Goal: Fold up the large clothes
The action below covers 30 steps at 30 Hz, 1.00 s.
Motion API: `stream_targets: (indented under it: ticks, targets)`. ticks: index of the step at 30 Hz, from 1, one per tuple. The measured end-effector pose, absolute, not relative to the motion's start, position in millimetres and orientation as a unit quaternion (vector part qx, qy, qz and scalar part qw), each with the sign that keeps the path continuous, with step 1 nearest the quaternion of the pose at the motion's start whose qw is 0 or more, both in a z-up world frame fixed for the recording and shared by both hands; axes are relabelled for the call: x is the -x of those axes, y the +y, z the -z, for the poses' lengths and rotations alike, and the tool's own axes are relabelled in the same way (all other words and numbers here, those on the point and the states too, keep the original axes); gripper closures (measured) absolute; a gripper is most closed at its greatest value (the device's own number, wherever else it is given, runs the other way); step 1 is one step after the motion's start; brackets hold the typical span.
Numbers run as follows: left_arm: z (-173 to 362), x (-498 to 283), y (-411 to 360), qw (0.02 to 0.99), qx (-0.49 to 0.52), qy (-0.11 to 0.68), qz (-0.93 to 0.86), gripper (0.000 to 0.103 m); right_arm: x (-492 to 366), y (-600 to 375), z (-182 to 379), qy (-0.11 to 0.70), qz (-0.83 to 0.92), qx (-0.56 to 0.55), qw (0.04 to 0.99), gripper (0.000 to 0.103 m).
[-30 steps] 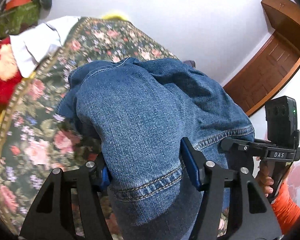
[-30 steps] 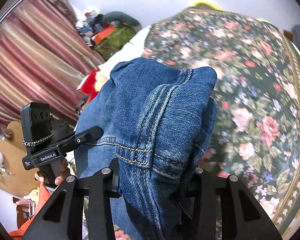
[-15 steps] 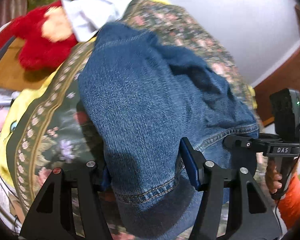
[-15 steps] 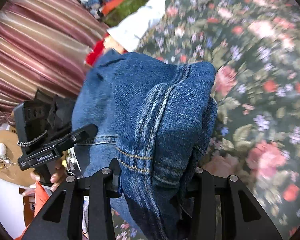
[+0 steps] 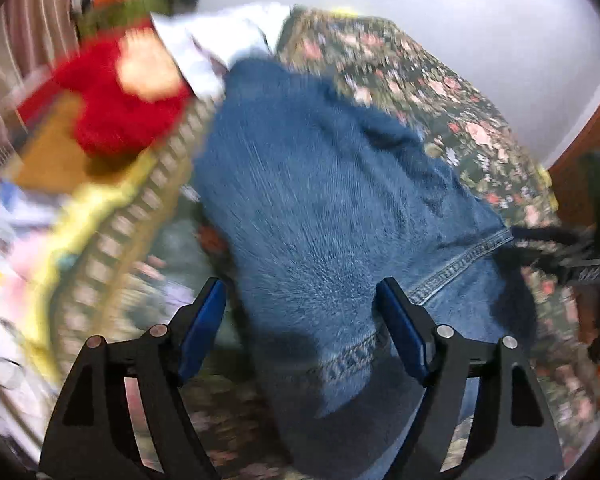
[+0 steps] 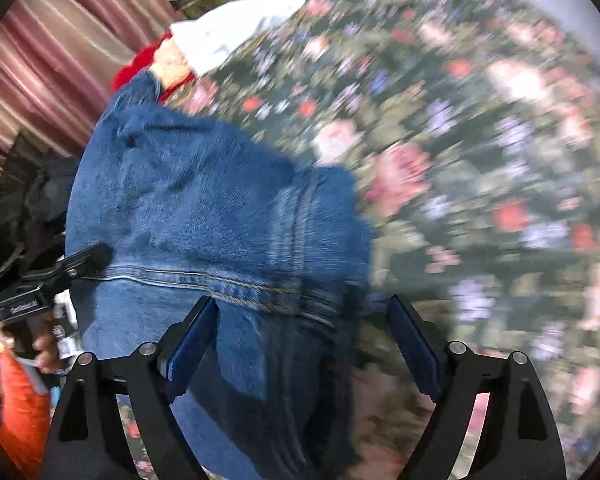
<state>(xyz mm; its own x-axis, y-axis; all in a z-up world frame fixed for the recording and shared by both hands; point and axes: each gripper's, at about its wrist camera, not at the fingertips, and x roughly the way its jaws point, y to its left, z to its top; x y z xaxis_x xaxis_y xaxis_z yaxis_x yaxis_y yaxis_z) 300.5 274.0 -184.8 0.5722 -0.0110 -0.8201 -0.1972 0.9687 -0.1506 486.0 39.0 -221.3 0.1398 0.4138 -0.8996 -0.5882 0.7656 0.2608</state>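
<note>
So your blue denim garment with the tan stitched seams [image 5: 332,216] is lying in a folded heap on the bed, on top of the dark floral bedspread with pink and red roses [image 5: 440,92], close to the bed's edge with the beige patterned border. Your left gripper [image 5: 300,320] has its blue-padded jaws opening right now; the denim sits between them, but the left pad is clearly off the cloth and the right one is at most brushing the hem, so you're not pinching it. Same on the other side: your right gripper [image 6: 300,332] is opening too, the seamed corner of the denim [image 6: 220,220] lies between the jaws, nearer the left pad, and the right pad is standing free over the bedspread [image 6: 480,140]. Both views are pretty motion-blurred, so fine detail is mush. Off past the far end of the denim you've got a fuzzy red plush thing with a pale patch [image 5: 116,100] and a white cloth [image 5: 220,40] lying next to it at the head of the bed. Striped maroon curtains [image 6: 52,56] hang on the left in the right wrist view.
</note>
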Motion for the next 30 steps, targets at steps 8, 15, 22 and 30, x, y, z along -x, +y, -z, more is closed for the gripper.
stream_targets:
  ticks: [8, 15, 22, 30]
  targets:
    - [150, -334, 286, 0.902, 0.016, 0.411, -0.134, 0.016, -478, 34, 164, 0.469, -0.332, 0.085, 0.814, 0.017]
    - [193, -362, 320, 0.877, 0.084, 0.443, -0.166, 0.007, -484, 68, 234, 0.509, -0.306, 0.146, 0.791, 0.017]
    - [173, -319, 308, 0.881, 0.098, 0.438, -0.151, 0.008, -484, 25, 222, 0.548, -0.301, 0.082, 0.776, 0.014]
    - [81, -244, 257, 0.925, 0.074, 0.354, -0.116, 0.009, -413, -16, 106, 0.438, -0.319, 0.037, 0.840, 0.014]
